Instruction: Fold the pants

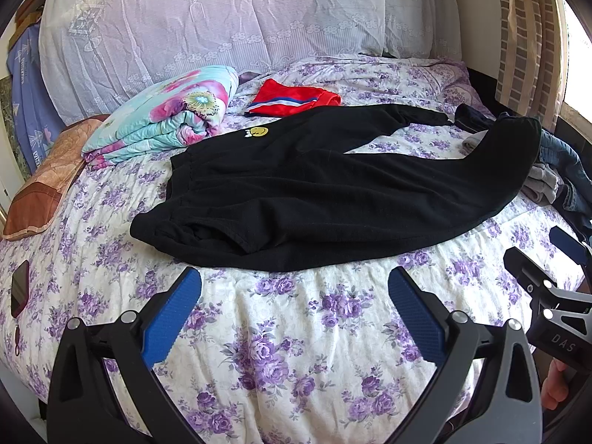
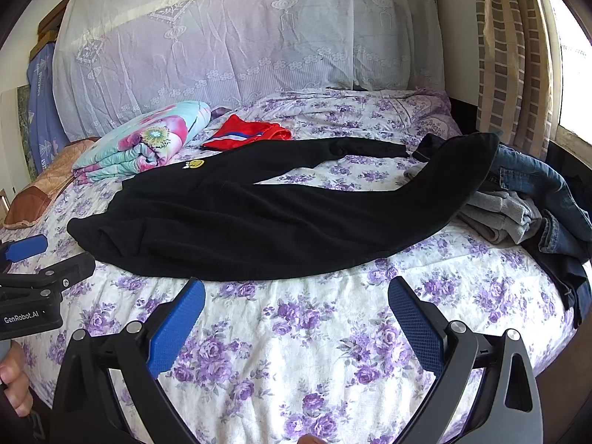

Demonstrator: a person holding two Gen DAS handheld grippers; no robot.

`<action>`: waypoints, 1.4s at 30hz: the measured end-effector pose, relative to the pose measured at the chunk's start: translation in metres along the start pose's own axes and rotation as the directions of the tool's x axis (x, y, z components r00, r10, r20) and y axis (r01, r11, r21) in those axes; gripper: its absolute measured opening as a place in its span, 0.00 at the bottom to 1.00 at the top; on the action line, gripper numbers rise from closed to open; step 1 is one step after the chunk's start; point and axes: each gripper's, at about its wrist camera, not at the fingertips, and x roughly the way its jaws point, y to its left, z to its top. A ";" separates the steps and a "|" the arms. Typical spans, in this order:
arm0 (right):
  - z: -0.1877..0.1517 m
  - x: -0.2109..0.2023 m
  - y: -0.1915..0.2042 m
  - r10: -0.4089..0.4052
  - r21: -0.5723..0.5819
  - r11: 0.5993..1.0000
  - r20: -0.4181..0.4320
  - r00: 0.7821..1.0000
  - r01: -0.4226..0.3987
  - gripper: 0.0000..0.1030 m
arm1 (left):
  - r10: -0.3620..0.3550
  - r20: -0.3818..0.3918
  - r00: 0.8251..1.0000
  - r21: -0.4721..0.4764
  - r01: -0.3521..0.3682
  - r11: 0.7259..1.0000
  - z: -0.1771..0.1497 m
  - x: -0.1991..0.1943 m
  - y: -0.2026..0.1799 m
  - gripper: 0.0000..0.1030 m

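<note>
Two splayed legs – soft black pants

The black pants are matt, slightly fuzzy knit cloth. The bedsheet is soft, crinkled cotton-like cloth printed with purple flowers. The red garment looks smooth and faintly shiny. The jeans are coarse denim. The left gripper has 2 ribbed blue plastic pads on matt black arms with bright metal screws.

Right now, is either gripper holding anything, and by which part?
Nothing. The left gripper and right gripper are both open above the bedsheet, short of the black pants.
</note>
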 end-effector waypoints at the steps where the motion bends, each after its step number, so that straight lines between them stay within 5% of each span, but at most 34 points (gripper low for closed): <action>1: 0.000 0.000 0.000 -0.001 0.001 1.000 -0.001 1.000 0.001 0.97 | 0.000 0.000 1.000 0.001 0.000 1.000 0.000 0.000 0.000 0.96; 42: 0.000 0.013 0.006 -0.009 -0.017 1.000 -0.044 0.999 0.008 0.97 | -0.014 -0.059 0.998 0.005 0.015 1.000 -0.010 0.023 0.005 0.96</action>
